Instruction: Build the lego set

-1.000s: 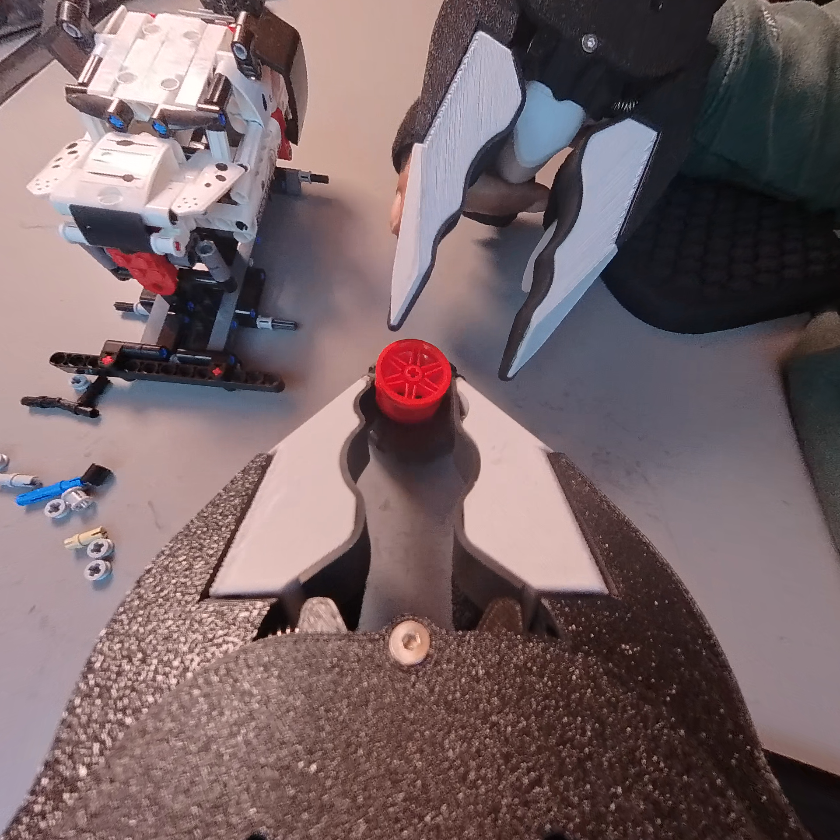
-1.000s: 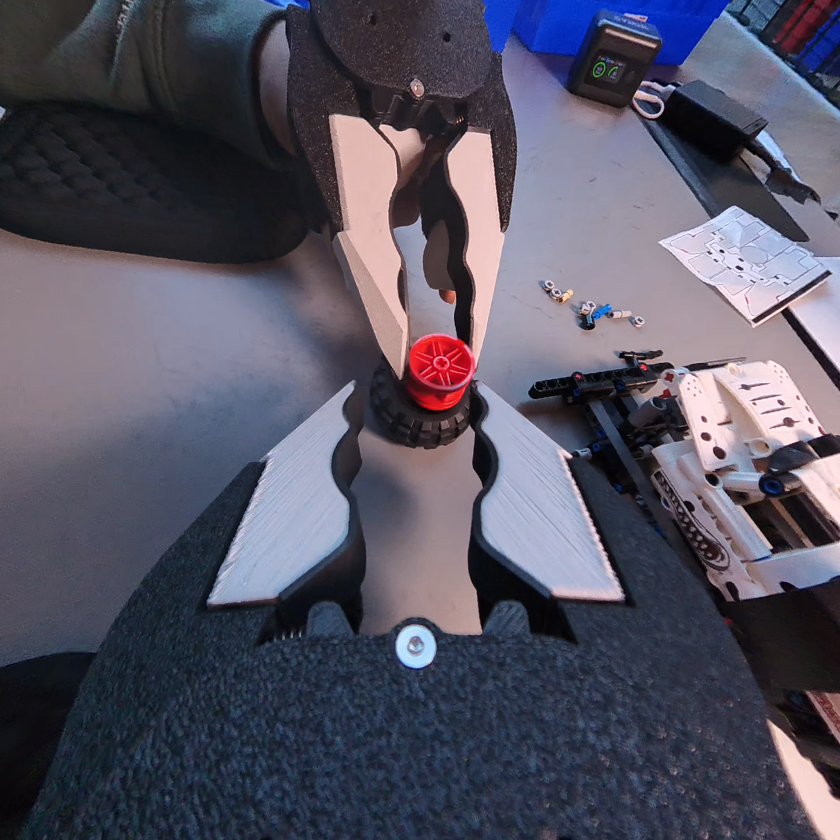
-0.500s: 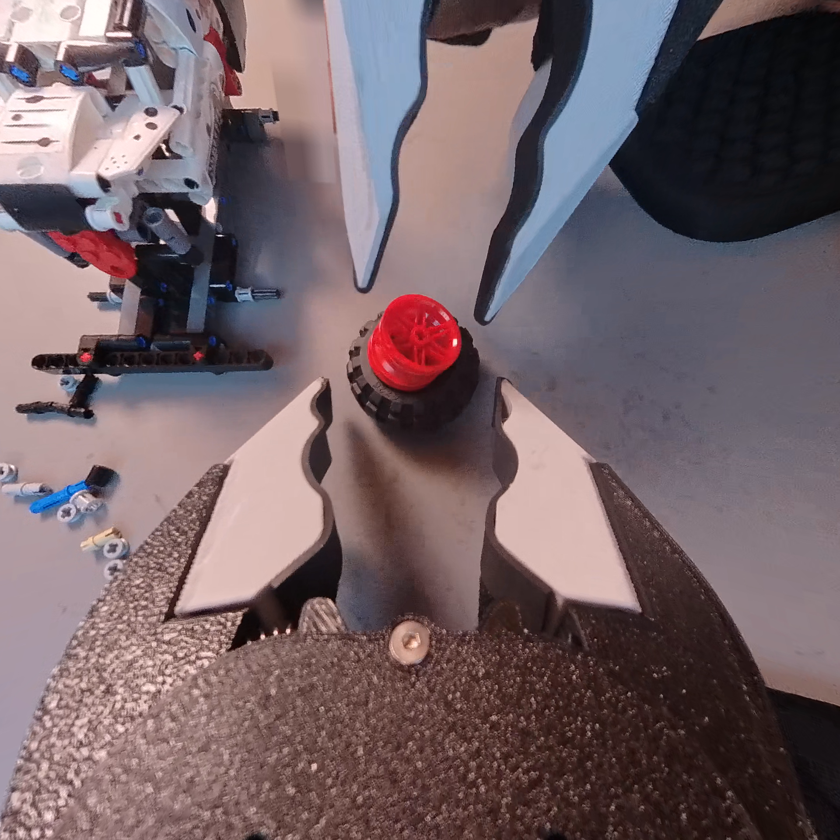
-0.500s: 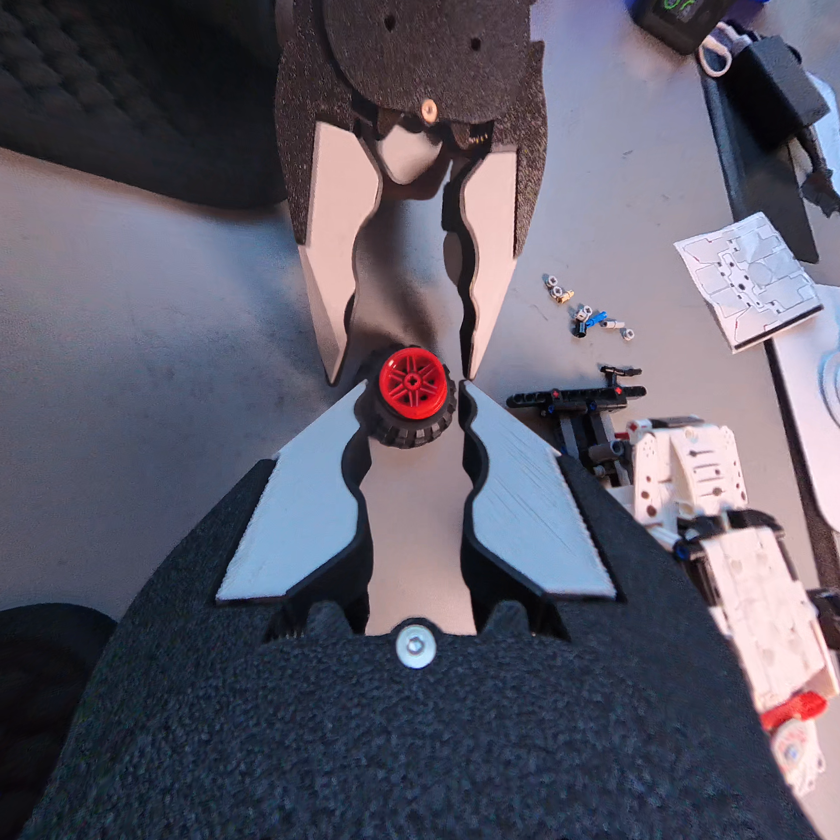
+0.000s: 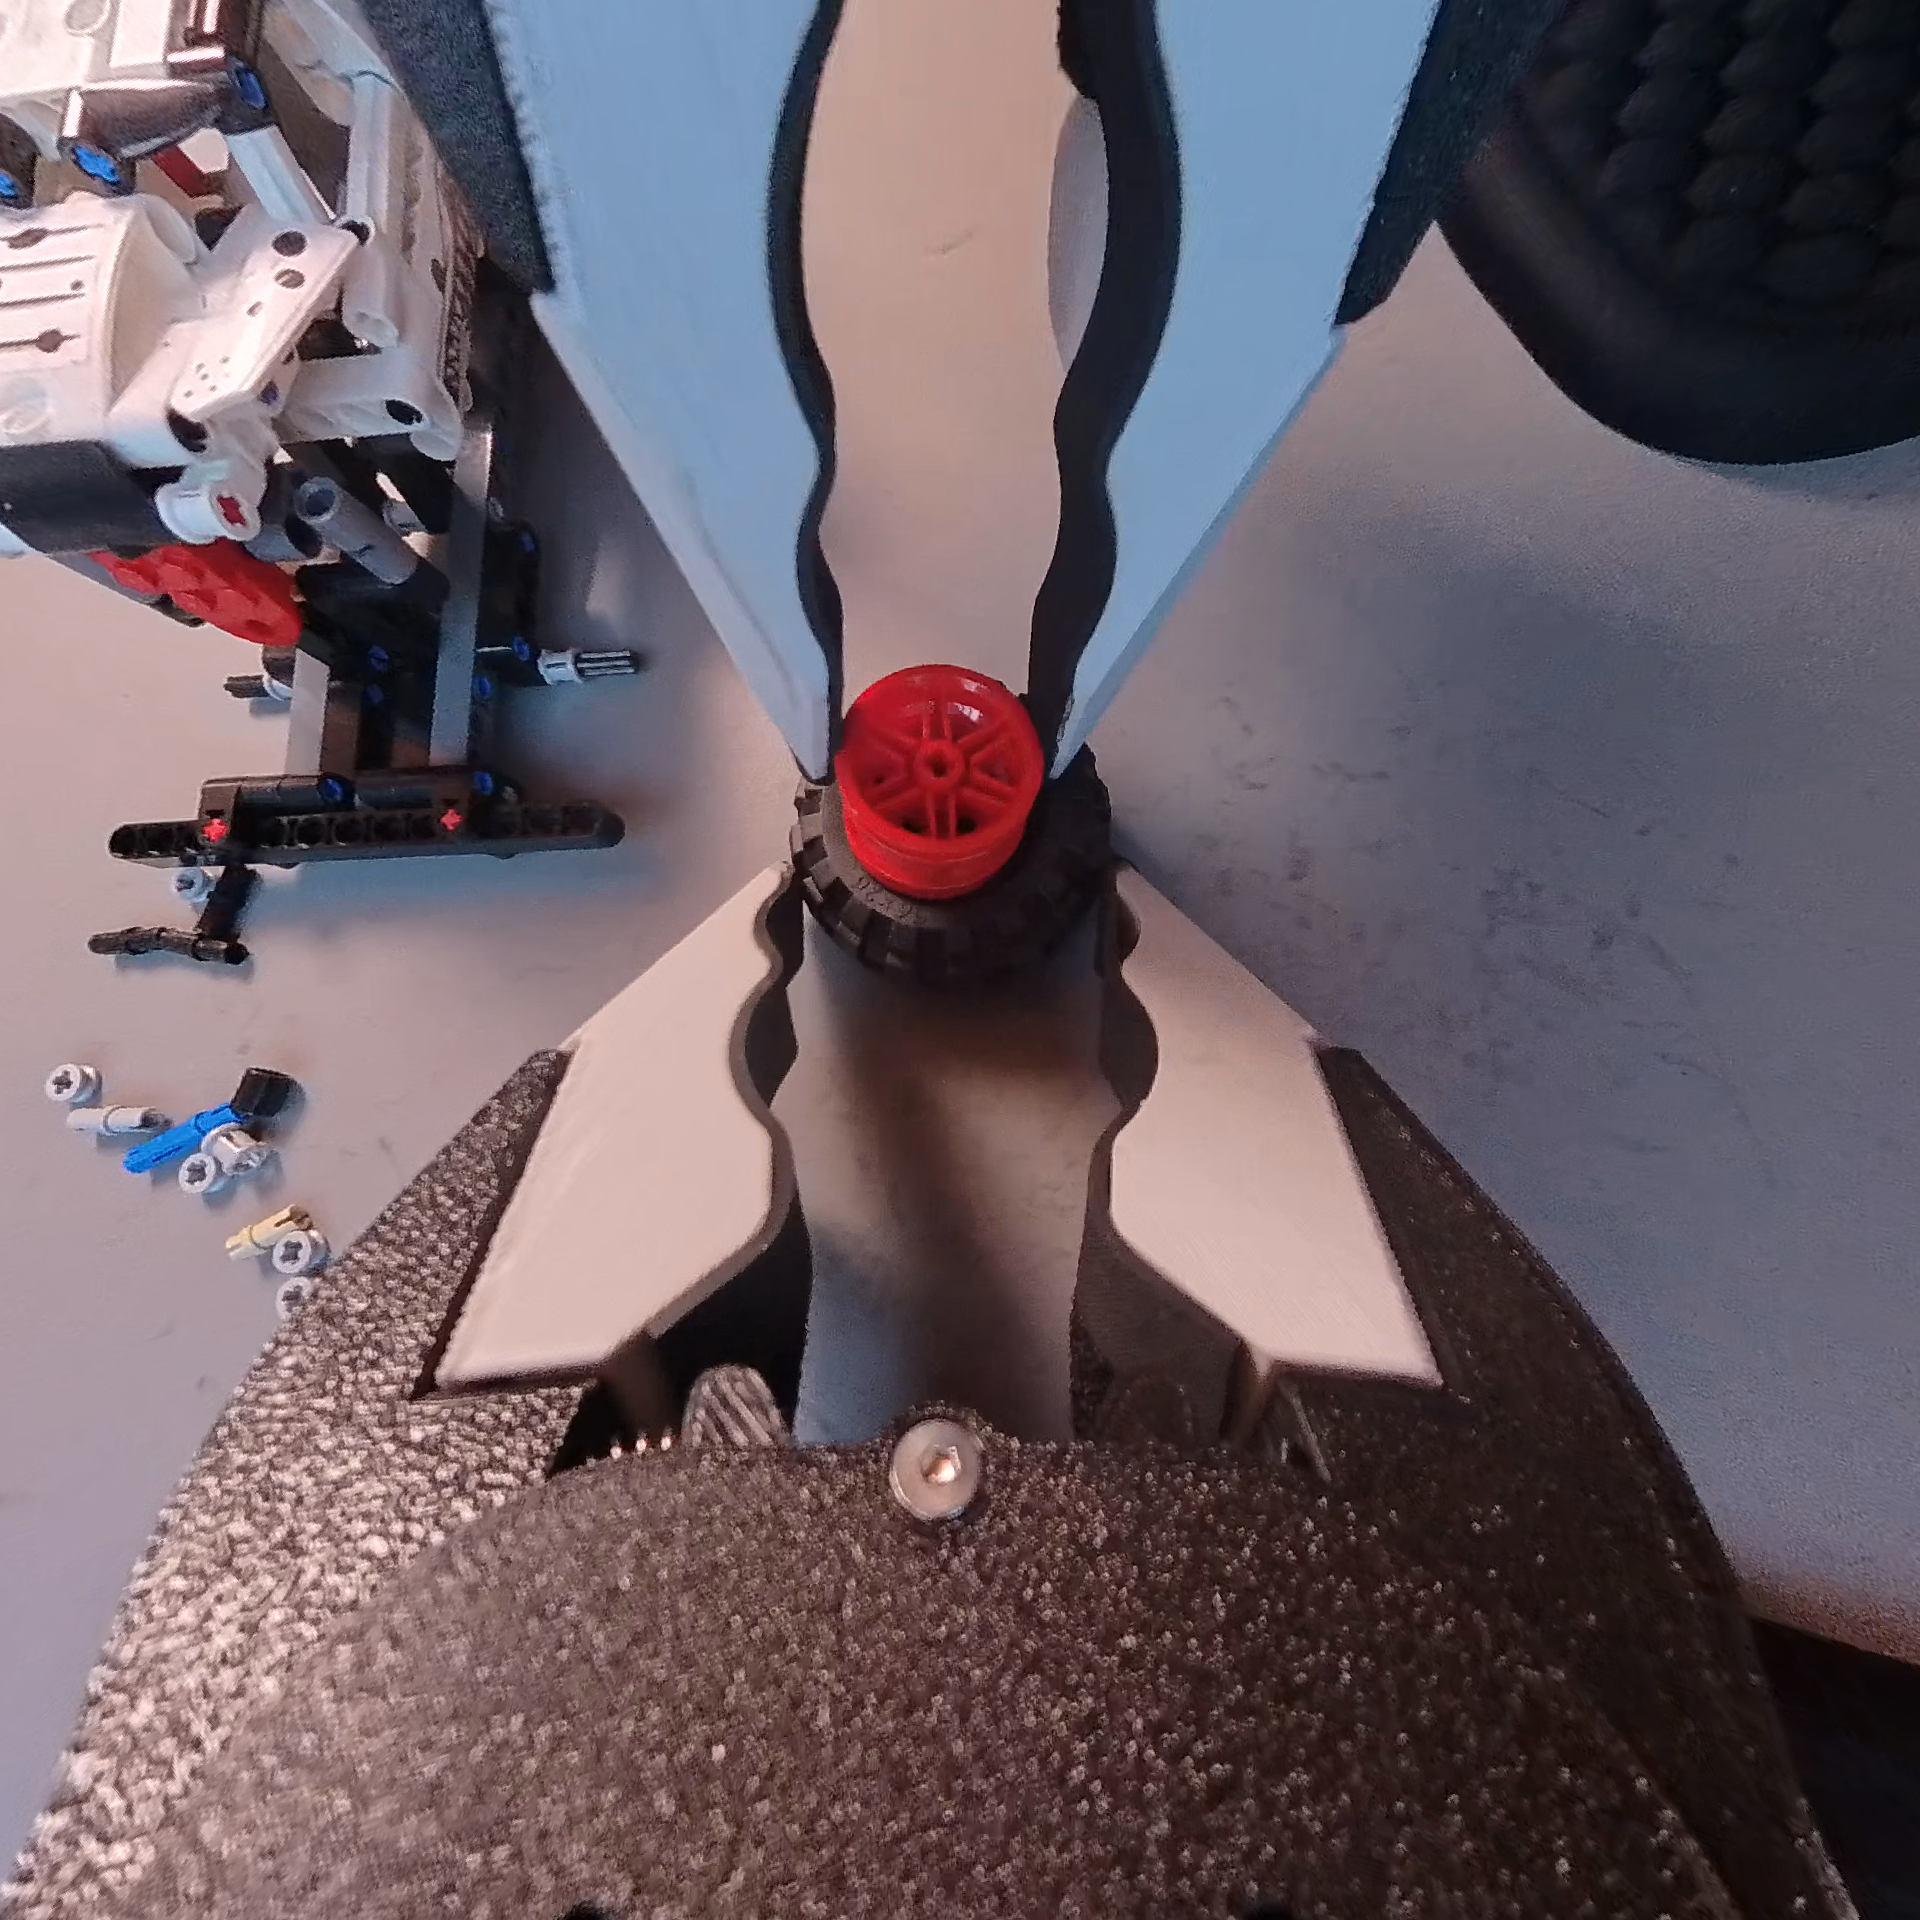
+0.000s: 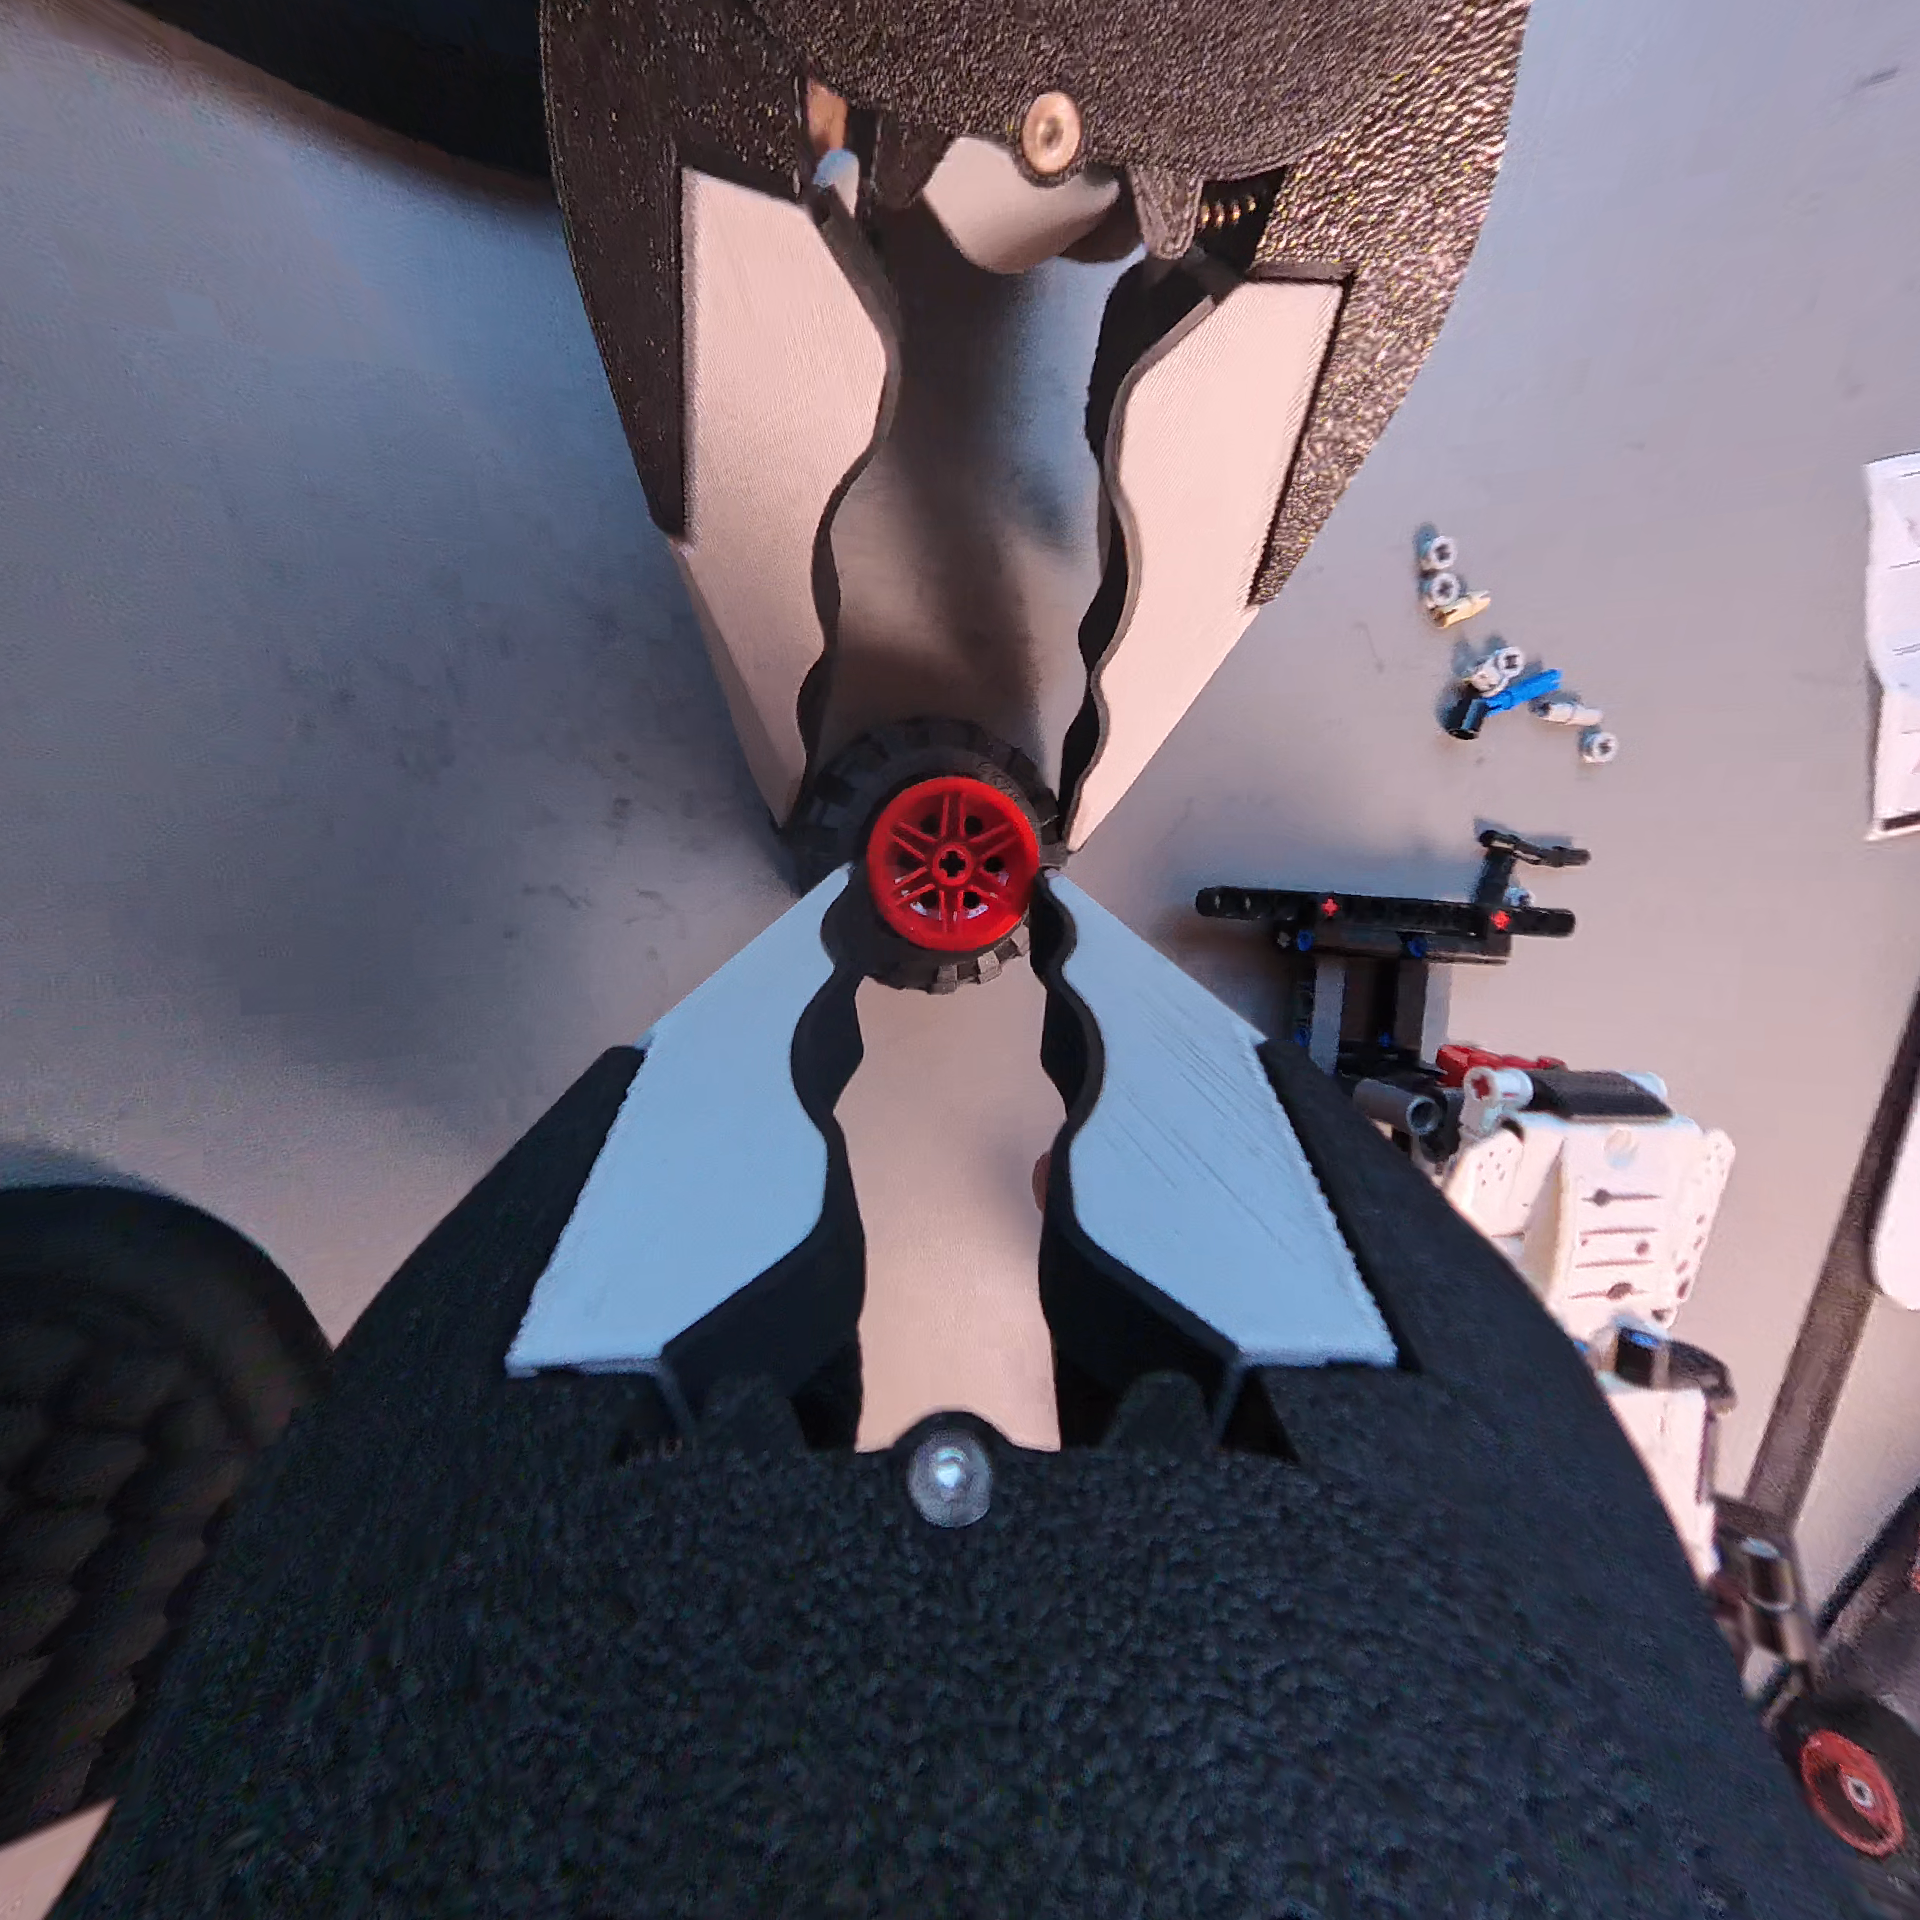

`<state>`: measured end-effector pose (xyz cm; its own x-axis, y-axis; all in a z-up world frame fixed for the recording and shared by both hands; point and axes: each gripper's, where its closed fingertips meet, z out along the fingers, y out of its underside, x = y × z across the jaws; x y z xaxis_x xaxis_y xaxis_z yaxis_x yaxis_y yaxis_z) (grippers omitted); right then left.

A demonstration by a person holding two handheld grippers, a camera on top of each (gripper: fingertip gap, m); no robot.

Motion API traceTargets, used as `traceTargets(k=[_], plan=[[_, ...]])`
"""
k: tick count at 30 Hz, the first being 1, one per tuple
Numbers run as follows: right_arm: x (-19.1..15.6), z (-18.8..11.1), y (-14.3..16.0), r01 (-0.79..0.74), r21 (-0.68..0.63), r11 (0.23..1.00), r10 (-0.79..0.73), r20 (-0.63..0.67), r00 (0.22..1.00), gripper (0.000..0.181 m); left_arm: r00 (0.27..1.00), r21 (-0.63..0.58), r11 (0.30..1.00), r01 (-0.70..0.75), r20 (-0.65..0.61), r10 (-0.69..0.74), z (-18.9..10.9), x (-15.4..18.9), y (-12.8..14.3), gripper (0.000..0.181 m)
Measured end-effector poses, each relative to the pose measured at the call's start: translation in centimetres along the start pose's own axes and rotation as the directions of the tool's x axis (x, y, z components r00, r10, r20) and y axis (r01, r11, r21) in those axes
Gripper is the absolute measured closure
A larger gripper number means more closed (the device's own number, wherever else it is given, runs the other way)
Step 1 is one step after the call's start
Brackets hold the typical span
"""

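In the left wrist view, the left gripper is no longer standing wide apart as it was half a second ago. Its jaws are closing in on the black tyre, and both tips are now touching the tread. The right gripper is reaching in from the top with its tips pinching the red rim, which they were only hovering beside before. The rim is sitting in the tyre but still standing proud of it. By the look of it, the wheel is being pressed together, one gripper bracing the tyre while the other seats the rim.

In the right wrist view, the right gripper is gripping the rim on both sides. The left gripper's fingers are flanking the tyre from above. The wheel is resting on the table, between the two grippers.

The grey table is matt and lightly scuffed. The half-built white lego car is lying to the right, well apart from the wheel, with its black axle frame facing it. Loose pins are scattered beyond, and a paper sheet is showing at the edge. Another red-rimmed wheel is peeking in at the lower right corner.
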<state>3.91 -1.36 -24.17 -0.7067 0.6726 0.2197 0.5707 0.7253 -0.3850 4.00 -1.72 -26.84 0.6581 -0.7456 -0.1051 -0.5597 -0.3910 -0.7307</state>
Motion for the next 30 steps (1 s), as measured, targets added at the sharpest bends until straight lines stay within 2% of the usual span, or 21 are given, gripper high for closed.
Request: traceTargets(k=[5, 9, 12, 16, 20, 22, 25, 26, 28, 30], plan=[[-0.2, 0.2, 0.4, 0.065, -0.134, 0.989, -0.043, 0.155, 0.987, 0.153, 1.000, -0.001, 1.000, 0.008, -0.001, -0.008, 0.0, 0.0, 0.1, 0.127], [-0.4, 0.6, 0.2, 0.058, -0.119, 0.991, -0.032, 0.211, 0.977, 0.153, 0.999, -0.008, 0.999, 0.034, -0.032, -0.034, 0.0, 0.2, 0.2, 0.126], [-0.3, 0.6, 0.1, 0.015, -0.107, 0.994, 0.003, 0.162, 0.987, 0.152, 0.998, -0.007, 0.999, 0.041, -0.042, -0.042, 0.0, 0.2, 0.2, 0.126], [-0.1, 0.1, -0.1, -0.021, -0.037, 0.999, 0.021, 0.017, 1.000, 0.151, 0.999, -0.004, 0.999, 0.038, -0.034, -0.038, -0.1, 0.1, 0.1, 0.127], [0.6, -1.9, -1.4, -0.028, 0.070, 0.997, 0.035, -0.093, 0.995, 0.144, 0.999, -0.005, 0.999, 0.040, -0.034, -0.040, 0.0, 0.1, 0.1, 0.127], [0.1, -2.3, -1.7, 0.015, 0.050, 0.999, -0.010, -0.098, 0.995, 0.154, 0.999, -0.006, 0.999, 0.040, -0.034, -0.040, 0.0, 0.1, 0.1, 0.127], [-0.3, -1.0, -0.7, 0.059, -0.046, 0.997, -0.063, -0.102, 0.993, 0.163, 0.999, -0.007, 0.999, 0.042, -0.032, -0.042, 0.0, 0.1, 0.2, 0.127], [-0.6, -1.0, -1.1, 0.045, -0.022, 0.999, -0.046, -0.082, 0.996, 0.171, 0.998, -0.007, 0.999, 0.046, -0.031, -0.046, -0.1, 0.1, 0.2, 0.127], [-0.6, -0.8, -0.9, -0.006, -0.040, 0.999, 0.003, -0.058, 0.998, 0.169, 0.998, -0.008, 0.999, 0.048, -0.031, -0.048, -0.1, 0.1, 0.2, 0.127], [-1.1, -0.7, -0.9, -0.048, -0.042, 0.998, 0.048, -0.013, 0.999, 0.174, 0.998, -0.009, 0.998, 0.056, -0.040, -0.057, -0.1, 0.1, 0.2, 0.127]])
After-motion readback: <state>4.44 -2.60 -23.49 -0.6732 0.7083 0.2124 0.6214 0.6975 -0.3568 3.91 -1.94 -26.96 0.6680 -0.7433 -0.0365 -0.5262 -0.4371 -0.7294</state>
